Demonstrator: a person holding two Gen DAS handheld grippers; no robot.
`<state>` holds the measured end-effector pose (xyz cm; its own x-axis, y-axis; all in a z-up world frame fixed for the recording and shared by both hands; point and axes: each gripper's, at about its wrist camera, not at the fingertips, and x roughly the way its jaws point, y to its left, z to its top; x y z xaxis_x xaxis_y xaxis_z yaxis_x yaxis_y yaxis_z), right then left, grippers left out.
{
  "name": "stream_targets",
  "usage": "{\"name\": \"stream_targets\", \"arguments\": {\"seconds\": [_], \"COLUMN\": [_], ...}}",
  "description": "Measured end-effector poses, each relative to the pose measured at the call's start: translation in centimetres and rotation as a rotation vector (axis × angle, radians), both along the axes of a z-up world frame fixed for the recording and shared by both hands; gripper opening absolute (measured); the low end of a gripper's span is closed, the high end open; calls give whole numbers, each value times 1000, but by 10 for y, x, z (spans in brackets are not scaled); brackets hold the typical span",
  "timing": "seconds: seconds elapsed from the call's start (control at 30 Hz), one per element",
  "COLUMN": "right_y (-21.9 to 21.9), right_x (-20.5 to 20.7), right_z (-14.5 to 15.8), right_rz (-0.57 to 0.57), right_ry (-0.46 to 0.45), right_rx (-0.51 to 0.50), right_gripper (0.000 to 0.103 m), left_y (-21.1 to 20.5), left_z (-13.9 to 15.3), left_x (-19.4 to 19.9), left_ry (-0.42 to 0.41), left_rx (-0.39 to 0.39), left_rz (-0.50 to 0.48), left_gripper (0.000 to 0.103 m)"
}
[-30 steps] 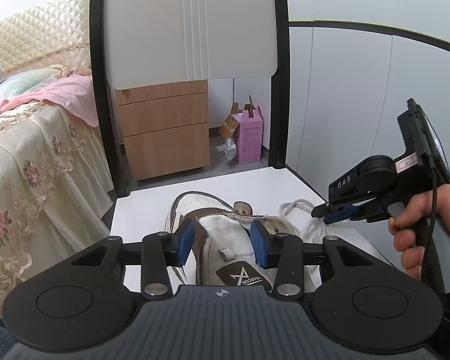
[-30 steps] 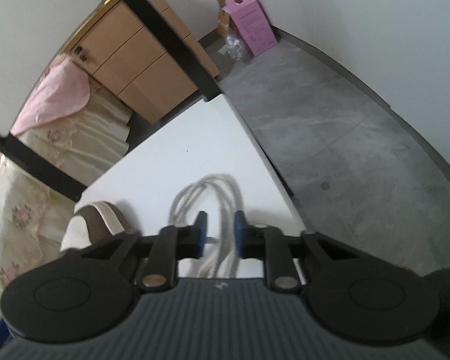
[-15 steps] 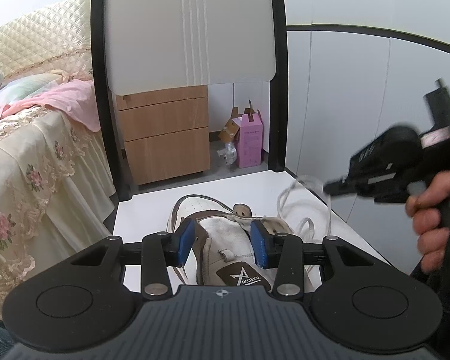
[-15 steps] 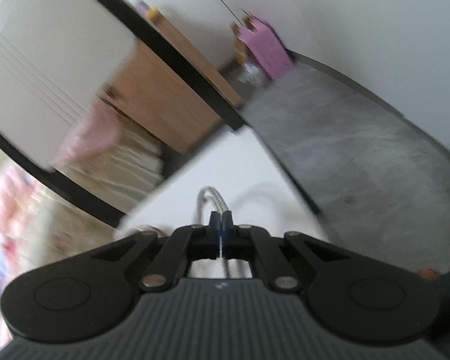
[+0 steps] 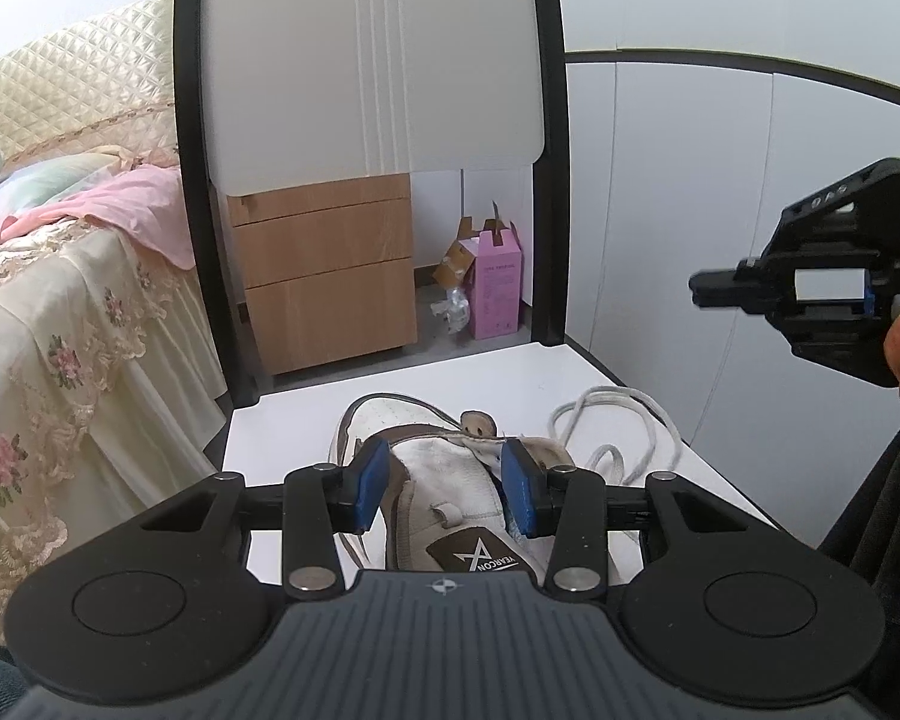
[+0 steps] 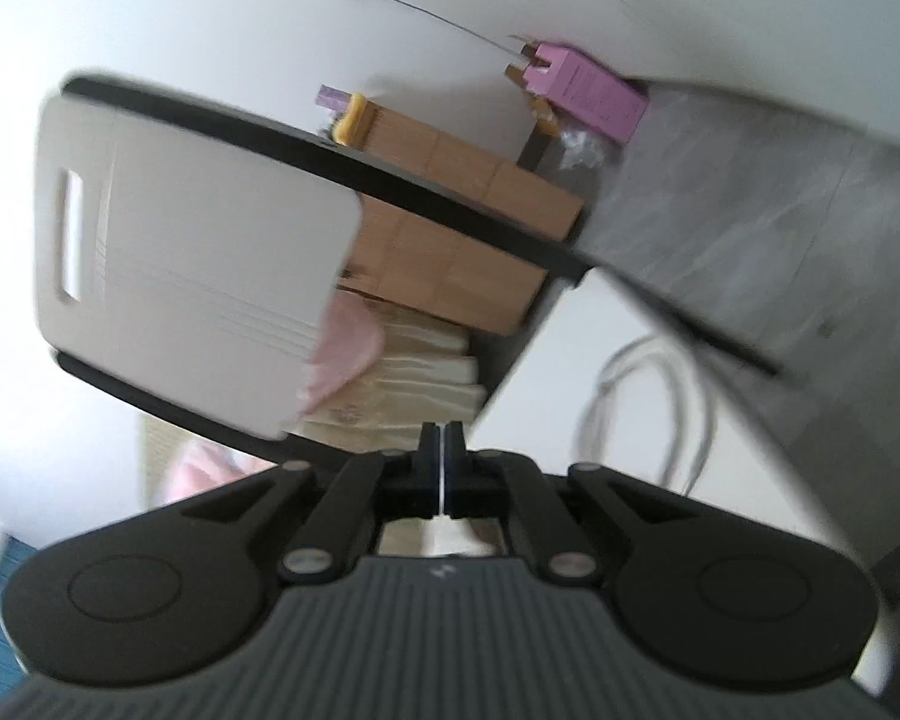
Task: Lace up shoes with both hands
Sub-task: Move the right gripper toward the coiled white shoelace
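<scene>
A white and brown shoe point(image 5: 450, 480) lies on the white table point(image 5: 450, 378), toe pointing away. My left gripper point(image 5: 444, 483) is open, its blue pads on either side of the shoe's tongue. A white lace point(image 5: 618, 420) lies in loops on the table right of the shoe; it also shows in the right wrist view point(image 6: 648, 408). My right gripper point(image 6: 443, 450) is shut with nothing visible between its pads. In the left wrist view it point(image 5: 699, 291) is raised high above the table at the right.
A black-framed white chair back point(image 5: 372, 54) stands at the table's far edge. Behind it are a wooden drawer unit point(image 5: 324, 276) and a pink box point(image 5: 498, 288) on the floor. A bed with a floral cover point(image 5: 60, 300) is at the left.
My right gripper closed by the lace loop, then rose and swung away from the table; the lace stays on the table. My left gripper stayed open around the shoe.
</scene>
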<state>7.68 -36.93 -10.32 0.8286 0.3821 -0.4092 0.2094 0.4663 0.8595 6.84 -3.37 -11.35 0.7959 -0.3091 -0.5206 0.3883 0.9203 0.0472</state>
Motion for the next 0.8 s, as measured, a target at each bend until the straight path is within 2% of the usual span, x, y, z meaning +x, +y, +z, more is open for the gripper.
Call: {"name": "stream_targets", "arguments": {"seconds": [0.1, 0.2, 0.3, 0.37, 0.4, 0.5, 0.6, 0.67, 0.8], "right_y": [10, 22, 28, 29, 31, 35, 39, 43, 52], "right_x": [7, 17, 31, 39, 42, 44, 45, 49, 57], "right_z": [-5, -14, -27, -35, -37, -36, -39, -40, -44], "right_rz": [33, 60, 68, 66, 64, 63, 82, 94, 111], "right_ry": [83, 169, 213, 235, 243, 249, 243, 256, 274], "right_rx": [-116, -249, -276, -285, -304, -378, -400, -446, -533], "right_gripper": [4, 4, 6, 25, 47, 48, 43, 38, 36], "left_y": [-1, -1, -1, -1, -1, 0, 0, 0, 0], "left_z": [0, -1, -1, -2, -1, -1, 0, 0, 0], "left_x": [1, 2, 3, 4, 3, 3, 3, 2, 1], "left_ry": [0, 0, -1, 1, 1, -1, -1, -4, -6], "left_rx": [3, 3, 2, 6, 8, 5, 4, 5, 10], "left_rz": [-1, 0, -2, -3, -3, 0, -1, -4, -7], "left_gripper": [46, 51, 51, 51, 51, 51, 53, 53, 54]}}
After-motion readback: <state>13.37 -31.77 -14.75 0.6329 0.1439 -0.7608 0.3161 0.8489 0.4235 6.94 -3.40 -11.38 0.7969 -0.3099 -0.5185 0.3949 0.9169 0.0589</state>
